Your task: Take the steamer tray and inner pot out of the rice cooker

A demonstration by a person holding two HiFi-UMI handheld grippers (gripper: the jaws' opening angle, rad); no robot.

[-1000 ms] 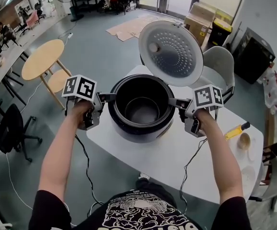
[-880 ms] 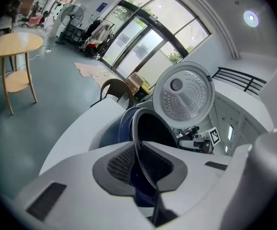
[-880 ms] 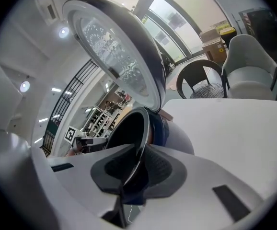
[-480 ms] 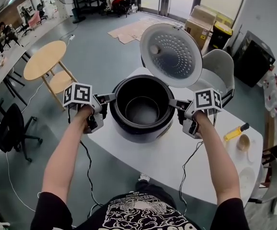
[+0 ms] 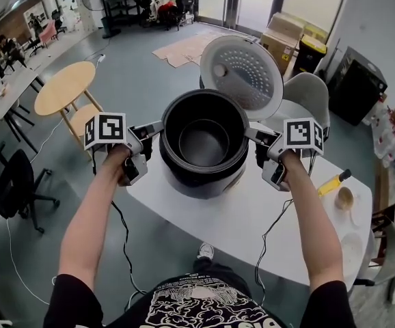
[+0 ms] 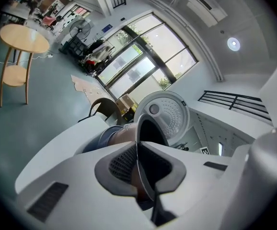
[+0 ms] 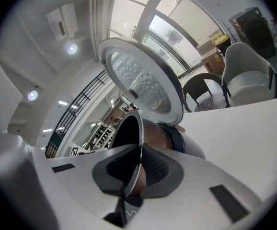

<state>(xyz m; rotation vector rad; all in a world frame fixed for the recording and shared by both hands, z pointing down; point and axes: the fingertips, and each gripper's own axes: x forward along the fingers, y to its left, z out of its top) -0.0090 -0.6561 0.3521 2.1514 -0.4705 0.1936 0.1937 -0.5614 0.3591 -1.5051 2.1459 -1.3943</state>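
Note:
The dark inner pot (image 5: pixel 184 118) stands partly raised out of the rice cooker body (image 5: pixel 201 182), and its rim is above the cooker's top. My left gripper (image 5: pixel 158 130) is shut on the pot's left rim, which shows as a thin metal edge (image 6: pixel 142 138) clamped between the pads. My right gripper (image 5: pixel 251 134) holds the right rim (image 7: pixel 137 143), with its jaws still closing on it. The pot's inside looks empty. The cooker lid (image 5: pixel 245 72) stands open behind. No steamer tray shows in the pot.
The cooker stands on a white table (image 5: pixel 252 224). A yellow-handled tool (image 5: pixel 334 184) and a small brown bowl (image 5: pixel 344 198) lie at the table's right. A grey chair (image 5: pixel 308 91) is behind it, and a round wooden side table (image 5: pixel 63 87) stands on the floor at left.
Both grippers have risen with the inner pot, which now stands higher out of the cooker body. The jaws have tightened on its rim.

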